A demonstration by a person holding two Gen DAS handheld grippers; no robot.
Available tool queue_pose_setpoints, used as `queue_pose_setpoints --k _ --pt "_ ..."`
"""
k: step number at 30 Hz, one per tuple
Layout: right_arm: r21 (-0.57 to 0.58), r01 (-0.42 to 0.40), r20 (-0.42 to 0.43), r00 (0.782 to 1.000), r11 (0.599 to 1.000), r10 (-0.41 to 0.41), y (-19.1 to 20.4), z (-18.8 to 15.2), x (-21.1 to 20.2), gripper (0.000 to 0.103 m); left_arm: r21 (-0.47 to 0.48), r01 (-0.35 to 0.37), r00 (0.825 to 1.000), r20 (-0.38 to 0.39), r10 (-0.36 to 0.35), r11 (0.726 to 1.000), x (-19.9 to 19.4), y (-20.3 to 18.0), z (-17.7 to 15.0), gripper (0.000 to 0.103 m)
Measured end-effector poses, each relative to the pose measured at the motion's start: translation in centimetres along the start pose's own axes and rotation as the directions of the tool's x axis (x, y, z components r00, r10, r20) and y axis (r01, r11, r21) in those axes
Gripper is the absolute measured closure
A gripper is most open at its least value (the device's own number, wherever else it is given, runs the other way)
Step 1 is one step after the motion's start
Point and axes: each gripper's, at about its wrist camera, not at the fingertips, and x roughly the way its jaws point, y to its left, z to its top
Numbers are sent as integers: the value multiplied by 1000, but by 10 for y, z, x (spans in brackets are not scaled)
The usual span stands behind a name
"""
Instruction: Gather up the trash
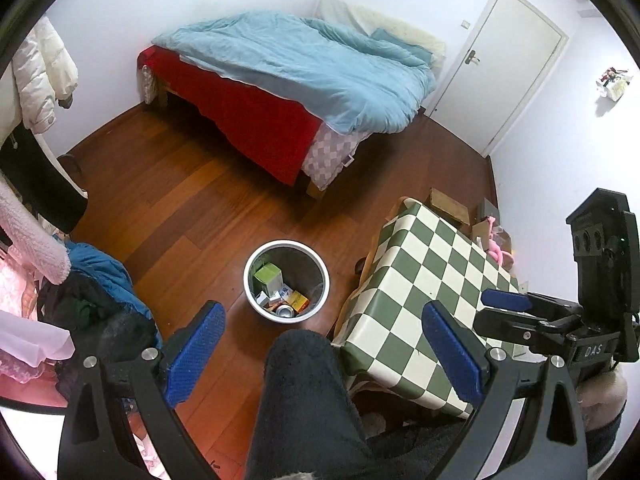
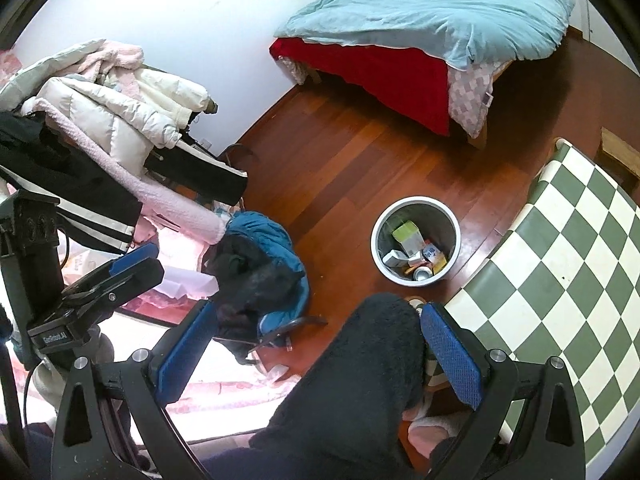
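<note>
A white round trash bin stands on the wooden floor, also in the right wrist view. It holds a green carton, small boxes and a can. My left gripper is open and empty, held high above my dark-trousered knee, with the bin beyond its fingers. My right gripper is open and empty, also above the knee. The right gripper shows at the right in the left wrist view; the left one shows at the left in the right wrist view.
A table with a green and white checked cloth stands right of the bin. A bed with a blue duvet fills the back. Piled clothes and a blue jacket lie left. A white door is shut at back right.
</note>
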Motion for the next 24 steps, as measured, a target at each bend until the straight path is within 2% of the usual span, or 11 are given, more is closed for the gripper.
queue_pose_setpoints --k 24 --pt "10 -5 -29 1000 1000 5 -1 0 7 0 14 26 999 -34 -26 1000 9 3 -1 0"
